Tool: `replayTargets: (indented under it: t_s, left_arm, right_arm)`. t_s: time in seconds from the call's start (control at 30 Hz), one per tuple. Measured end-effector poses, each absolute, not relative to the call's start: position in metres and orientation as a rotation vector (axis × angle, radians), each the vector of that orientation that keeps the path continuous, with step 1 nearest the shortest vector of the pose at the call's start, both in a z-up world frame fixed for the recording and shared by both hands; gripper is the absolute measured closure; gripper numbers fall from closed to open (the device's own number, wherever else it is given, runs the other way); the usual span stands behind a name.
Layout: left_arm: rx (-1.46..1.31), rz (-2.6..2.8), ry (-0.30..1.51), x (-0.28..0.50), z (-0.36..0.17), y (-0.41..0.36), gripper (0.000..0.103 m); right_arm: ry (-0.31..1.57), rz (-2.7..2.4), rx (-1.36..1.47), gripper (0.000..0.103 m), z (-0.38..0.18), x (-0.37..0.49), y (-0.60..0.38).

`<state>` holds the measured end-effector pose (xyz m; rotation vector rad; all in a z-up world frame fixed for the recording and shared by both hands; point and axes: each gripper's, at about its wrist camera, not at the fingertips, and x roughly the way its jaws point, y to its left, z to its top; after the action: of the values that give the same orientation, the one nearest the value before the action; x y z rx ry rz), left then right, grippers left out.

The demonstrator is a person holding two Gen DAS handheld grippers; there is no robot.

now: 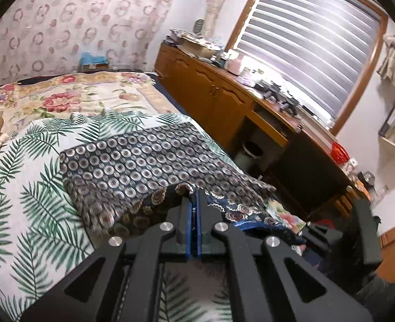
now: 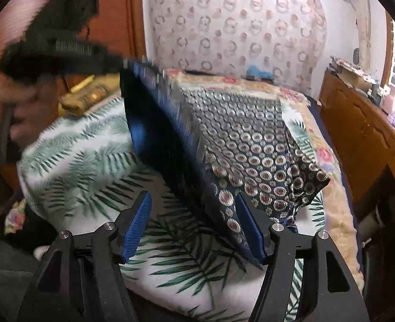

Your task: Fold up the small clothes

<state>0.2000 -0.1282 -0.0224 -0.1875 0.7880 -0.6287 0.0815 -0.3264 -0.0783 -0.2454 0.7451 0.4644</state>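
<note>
One thin, limp patterned garment (image 1: 149, 161) on the bed (image 1: 31, 187): your left gripper (image 1: 194, 201) pinches its near edge with fingers closed; right gripper (image 2: 194, 228) gapes wide, holding nothing. Grip corners; it drapes.

One patterned garment (image 1: 143, 161), two grippers (image 1: 194, 209) (image 2: 193, 222)

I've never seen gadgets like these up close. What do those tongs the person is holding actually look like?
Both are matte black plastic with angular, cut-out linkage arms joined by round silver pins. The left tongs and right tongs each have two fingers lined with ribbed blue pads. No cables or lettering show. In the right view, the left tool's body is blurred.
</note>
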Motion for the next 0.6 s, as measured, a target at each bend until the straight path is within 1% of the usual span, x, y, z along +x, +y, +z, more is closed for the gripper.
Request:
replayTargets:
  t_s: [0.13,0.27,0.3,0.33,0.37,0.4,0.43,0.47,0.5,0.6]
  left_arm:
    - [-0.206,-0.589,0.787,0.222,-0.029,-0.122,0.103]
    - [-0.211,-0.555,0.768,0.232,-0.038,-0.104,0.103]
    - [-0.219,-0.55,0.769,0.237,-0.041,-0.098,0.103]
    - [-0.224,-0.546,0.77,0.24,-0.044,-0.095,0.103]
    - [-0.228,-0.541,0.775,0.245,-0.048,-0.091,0.103]
    - [-0.237,-0.53,0.781,0.251,-0.053,-0.086,0.103]
    - [-0.243,-0.516,0.784,0.253,-0.055,-0.081,0.103]
    - [-0.249,-0.504,0.789,0.258,-0.059,-0.077,0.103]
    - [-0.256,-0.495,0.793,0.262,-0.061,-0.073,0.103]
    - [-0.276,-0.459,0.814,0.281,-0.071,-0.058,0.103]
  right_arm:
    - [0.791,0.355,-0.317,0.036,-0.101,0.113,-0.336]
    - [0.785,0.323,-0.344,0.037,-0.1,0.136,-0.35]
    - [0.788,0.334,-0.36,0.047,-0.099,0.143,-0.351]
    - [0.792,0.348,-0.378,0.051,-0.098,0.149,-0.351]
    - [0.791,0.366,-0.398,0.061,-0.096,0.155,-0.349]
    - [0.786,0.392,-0.412,0.084,-0.092,0.161,-0.347]
    - [0.782,0.414,-0.42,0.09,-0.086,0.169,-0.343]
    - [0.772,0.429,-0.428,0.091,-0.08,0.174,-0.341]
    - [0.753,0.442,-0.44,0.095,-0.073,0.18,-0.339]
    - [0.714,0.488,-0.433,0.095,-0.044,0.214,-0.332]
